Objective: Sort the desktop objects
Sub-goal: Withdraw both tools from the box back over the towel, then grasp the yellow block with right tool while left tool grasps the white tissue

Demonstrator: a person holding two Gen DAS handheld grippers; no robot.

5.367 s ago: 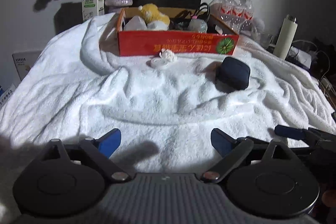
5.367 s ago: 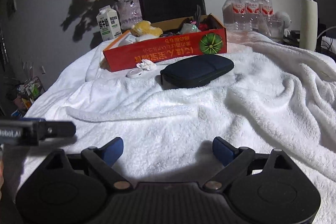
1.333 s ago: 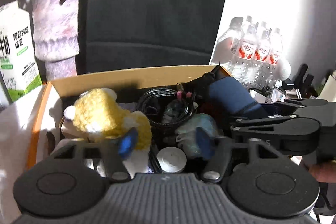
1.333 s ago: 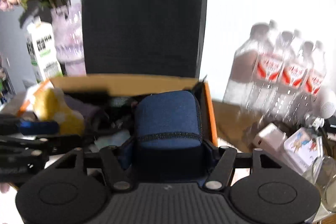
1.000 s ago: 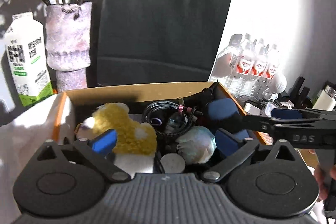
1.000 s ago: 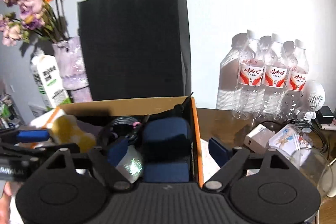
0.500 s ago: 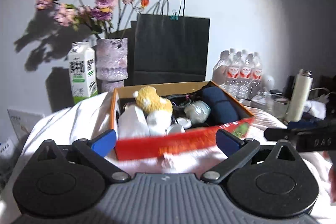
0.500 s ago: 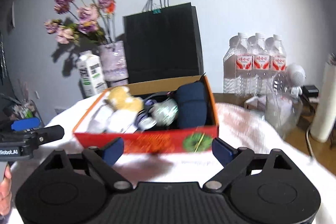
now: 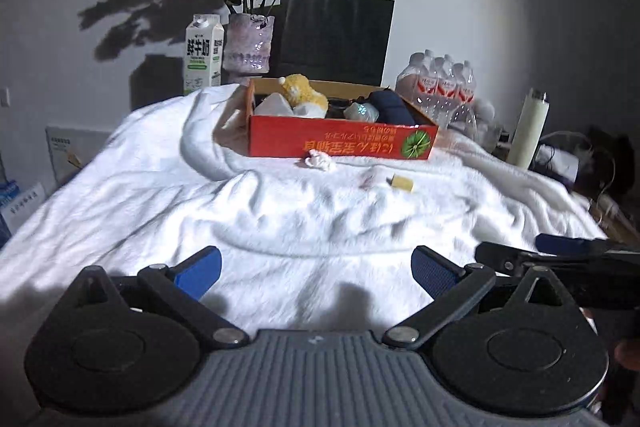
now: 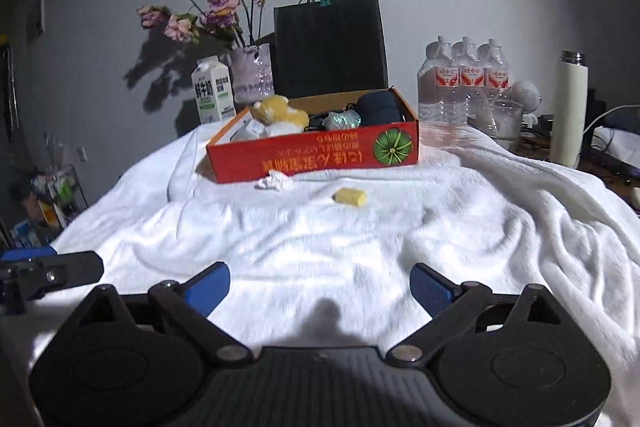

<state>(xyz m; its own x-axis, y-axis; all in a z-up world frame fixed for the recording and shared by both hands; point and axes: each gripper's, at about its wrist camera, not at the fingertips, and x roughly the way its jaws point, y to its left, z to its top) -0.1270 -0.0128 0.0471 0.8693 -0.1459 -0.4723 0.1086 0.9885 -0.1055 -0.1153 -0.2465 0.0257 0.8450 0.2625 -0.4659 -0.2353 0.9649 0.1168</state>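
I read "DAS"-type lettering nowhere now; the red box (image 10: 316,157) carries upside-down Chinese print and a green melon emblem, the milk carton (image 10: 212,94) more characters. The yellow block (image 10: 351,197) lies on the white blanket (image 10: 360,247) just before the box, long axis left-right (slightly skewed). Left gripper (image 9: 316,269) and right gripper (image 10: 319,287) — both spread, holding nothing.
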